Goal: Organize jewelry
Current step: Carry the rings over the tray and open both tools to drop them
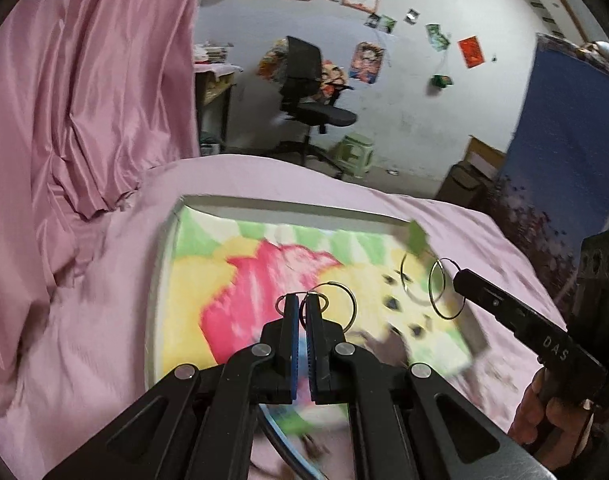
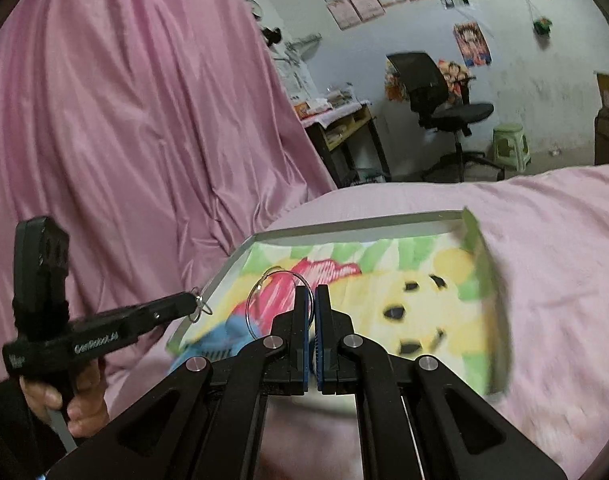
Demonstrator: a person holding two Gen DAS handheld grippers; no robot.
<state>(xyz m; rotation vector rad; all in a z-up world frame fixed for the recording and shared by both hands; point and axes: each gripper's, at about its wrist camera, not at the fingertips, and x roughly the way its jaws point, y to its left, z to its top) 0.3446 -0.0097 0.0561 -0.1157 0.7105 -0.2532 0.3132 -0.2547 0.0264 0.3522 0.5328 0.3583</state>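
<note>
My left gripper (image 1: 300,300) is shut on a small silver hoop earring (image 1: 332,304) with smaller rings at its tips, held above the tray (image 1: 160,280) with a colourful cartoon lining. It also shows in the right wrist view (image 2: 192,300) at the left. My right gripper (image 2: 314,290) is shut on a large thin hoop earring (image 2: 264,292), above the tray (image 2: 344,224). In the left wrist view the right gripper (image 1: 460,280) holds large hoops (image 1: 444,292) over the tray's right side.
The tray lies on a pink sheet (image 1: 84,320). A pink curtain (image 1: 84,80) hangs at the left. A black office chair (image 1: 308,92), a green stool (image 1: 356,152) and a desk (image 2: 344,128) stand beyond the bed.
</note>
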